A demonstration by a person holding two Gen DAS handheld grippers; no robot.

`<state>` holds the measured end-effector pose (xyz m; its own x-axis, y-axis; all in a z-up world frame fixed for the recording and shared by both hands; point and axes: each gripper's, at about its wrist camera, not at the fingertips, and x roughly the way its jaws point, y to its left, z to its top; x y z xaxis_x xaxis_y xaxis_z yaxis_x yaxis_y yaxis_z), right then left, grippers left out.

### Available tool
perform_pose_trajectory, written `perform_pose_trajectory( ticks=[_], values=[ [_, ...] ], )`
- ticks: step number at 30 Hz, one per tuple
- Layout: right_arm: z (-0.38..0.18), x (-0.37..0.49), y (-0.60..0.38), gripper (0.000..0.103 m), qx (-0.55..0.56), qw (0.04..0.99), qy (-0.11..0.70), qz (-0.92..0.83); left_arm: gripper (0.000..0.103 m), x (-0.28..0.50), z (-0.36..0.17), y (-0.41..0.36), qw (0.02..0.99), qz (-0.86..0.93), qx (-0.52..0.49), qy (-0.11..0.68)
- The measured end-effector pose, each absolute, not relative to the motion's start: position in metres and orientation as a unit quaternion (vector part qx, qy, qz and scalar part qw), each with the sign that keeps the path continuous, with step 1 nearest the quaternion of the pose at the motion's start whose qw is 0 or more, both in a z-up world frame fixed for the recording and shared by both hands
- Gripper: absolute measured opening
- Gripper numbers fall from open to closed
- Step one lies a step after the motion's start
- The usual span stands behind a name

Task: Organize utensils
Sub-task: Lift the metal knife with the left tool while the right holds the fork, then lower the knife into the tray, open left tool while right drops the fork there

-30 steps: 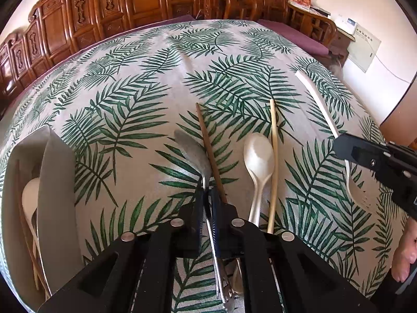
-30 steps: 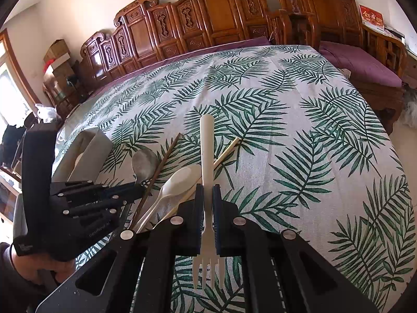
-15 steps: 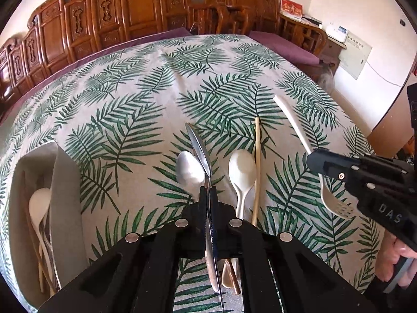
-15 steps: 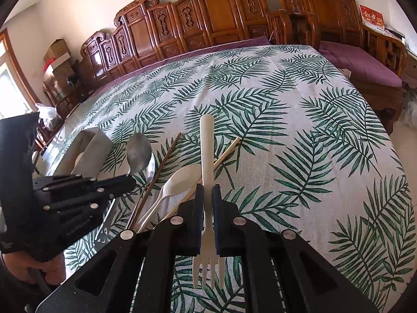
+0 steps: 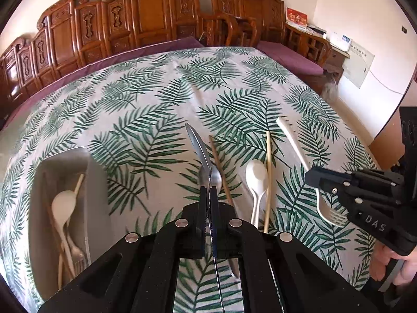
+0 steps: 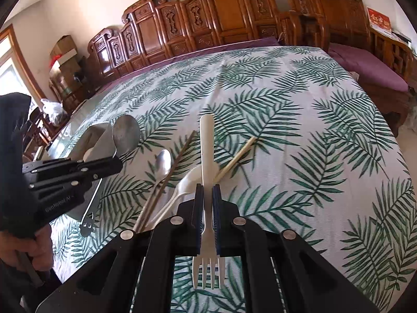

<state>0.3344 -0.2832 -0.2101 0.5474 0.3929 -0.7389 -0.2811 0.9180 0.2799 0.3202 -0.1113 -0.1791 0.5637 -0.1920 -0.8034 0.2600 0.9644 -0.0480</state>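
My left gripper is shut on the handle of a metal spoon, which hangs above the cloth with its bowl edge-on. In the right wrist view that left gripper is at the left, the spoon's bowl sticking up. My right gripper is shut on a white plastic fork, tines toward the camera. On the cloth lie a second metal spoon, a brown chopstick, a white plastic spoon and a pale chopstick.
A grey organizer tray at the left holds a white spoon, chopsticks and a metal fork. The palm-leaf tablecloth covers the table. Carved wooden chairs line the far side. The right gripper is at the right edge of the left wrist view.
My left gripper has risen with the metal spoon, lifting it off the cloth; a second metal spoon now shows lying beneath. The right gripper and its fork have stayed put.
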Motion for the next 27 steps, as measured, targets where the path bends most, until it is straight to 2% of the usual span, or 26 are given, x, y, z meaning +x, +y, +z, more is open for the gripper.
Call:
perform_pose_trajectory(
  ticks=[16,27],
  values=[
    [-0.196,0.306,-0.217,0.009,0.02,0.866,0.433,0.249,0.002,0.302,-0.147,-0.035,0.898,-0.105,0.018,0.427],
    [-0.179,0.305,-0.167,0.009,0.006,0.862,0.423,0.277,0.002,0.309,-0.152,0.026,0.9,-0.079,0.008,0.428]
  ],
)
